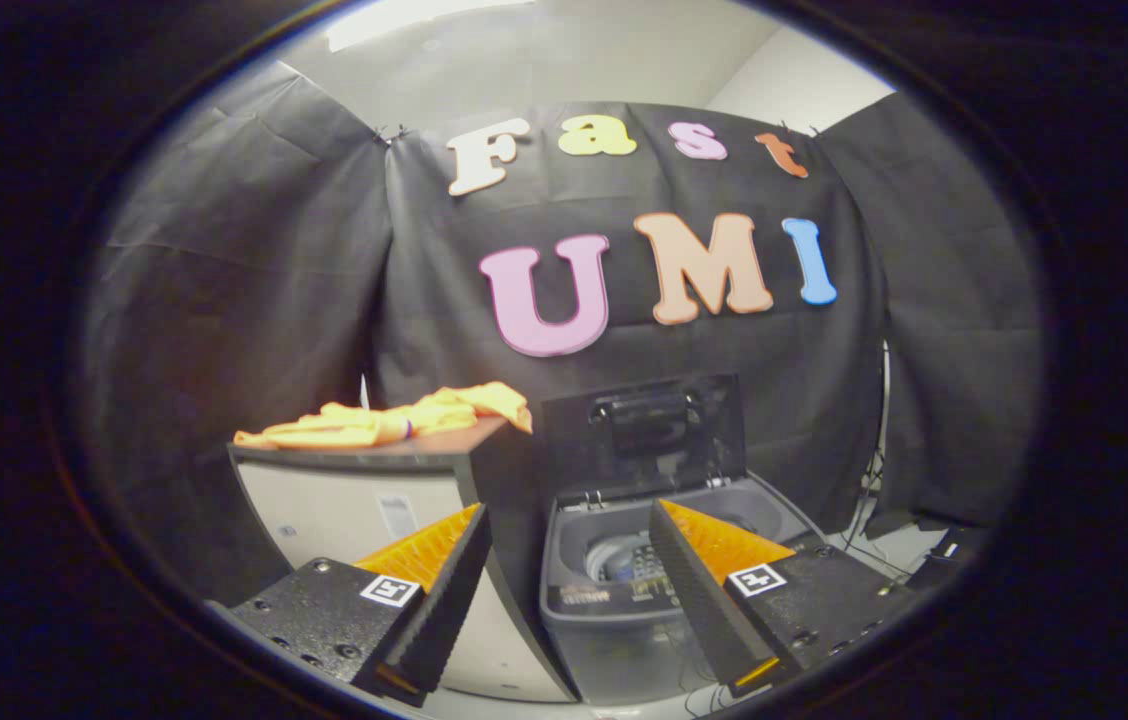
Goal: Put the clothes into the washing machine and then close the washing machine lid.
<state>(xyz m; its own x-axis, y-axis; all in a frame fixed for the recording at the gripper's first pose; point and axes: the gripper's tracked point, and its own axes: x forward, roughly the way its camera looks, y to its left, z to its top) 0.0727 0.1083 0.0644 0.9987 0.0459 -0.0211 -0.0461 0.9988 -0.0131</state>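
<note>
Gripper view: the gripper (569, 520) is spread wide, holding nothing. Between its fingers sits the washing machine (624, 600), lid (644, 430) raised. Orange clothes (394, 420) lie beyond the left finger on a worktop (364, 460). Best approach: descend onto the bunched middle, then pinch.
</note>
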